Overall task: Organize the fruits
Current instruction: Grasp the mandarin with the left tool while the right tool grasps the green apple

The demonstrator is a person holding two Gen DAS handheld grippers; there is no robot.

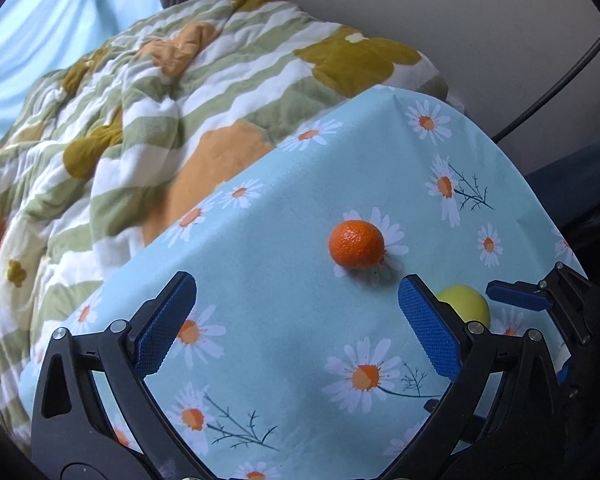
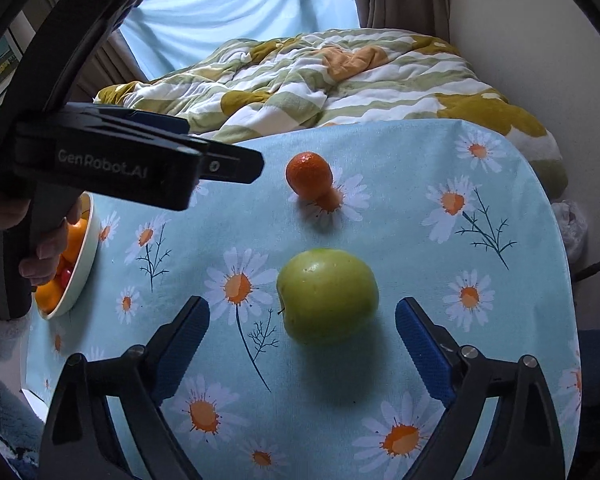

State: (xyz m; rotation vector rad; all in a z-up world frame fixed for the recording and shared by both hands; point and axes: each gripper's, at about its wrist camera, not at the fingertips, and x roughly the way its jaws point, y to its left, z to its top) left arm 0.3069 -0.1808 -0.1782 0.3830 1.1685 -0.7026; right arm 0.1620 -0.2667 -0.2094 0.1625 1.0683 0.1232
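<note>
**Desk:** What does the left wrist view show?

**Caption writer:** The left gripper hangs over the daisy tablecloth, jaws spread wide and holding nothing. The tangerine sits just beyond its fingertips. To the right of the tangerine, a green apple peeks out behind one blue pad.

**Desk:** And the right wrist view?

**Caption writer:** The right gripper stands wide, empty, its pads flanking the apple without touching. The tangerine lies beyond the apple; a bowl of fruit sits well to its left, beside a hand gripping the other tool.

**Desk:** Handling?

**Caption writer:** The apple looks firm, smooth and fairly heavy, likely to roll; squeezing across its widest girth seems safest. The tangerine looks softer, needing gentler pressure.
</note>
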